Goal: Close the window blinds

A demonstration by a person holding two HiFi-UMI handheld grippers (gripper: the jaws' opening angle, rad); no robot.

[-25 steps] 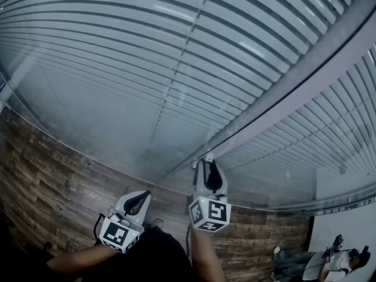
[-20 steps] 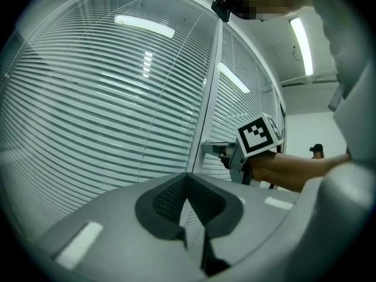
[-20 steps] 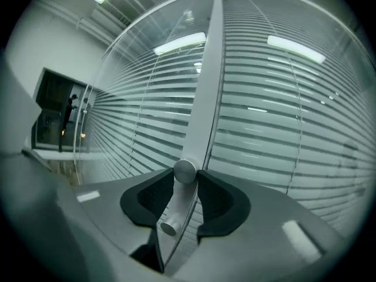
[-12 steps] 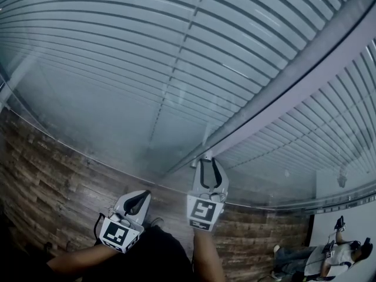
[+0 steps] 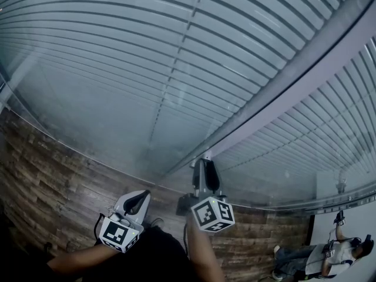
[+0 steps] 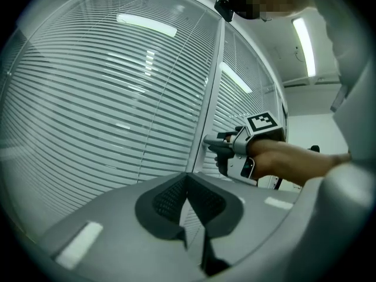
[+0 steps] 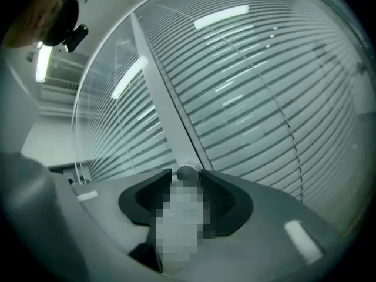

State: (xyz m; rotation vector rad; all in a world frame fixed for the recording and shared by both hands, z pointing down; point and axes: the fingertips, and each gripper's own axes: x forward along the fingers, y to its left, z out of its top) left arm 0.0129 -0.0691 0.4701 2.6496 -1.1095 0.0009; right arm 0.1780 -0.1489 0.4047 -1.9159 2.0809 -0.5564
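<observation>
Pale grey horizontal-slat window blinds (image 5: 111, 63) are spanning the head view behind glass from nine o'clock to three, above brown wood-plank flooring (image 5: 41, 175). At seven o'clock the left gripper (image 5: 144, 196) is hovering short of the glass, its fingers pressed together on nothing. At six o'clock the right gripper (image 5: 204, 163) is pointing at the grey upright window frame (image 5: 282, 93); its jaws have just been opening and its fingers are standing spread around a small round grey knob (image 7: 187, 172).
</observation>
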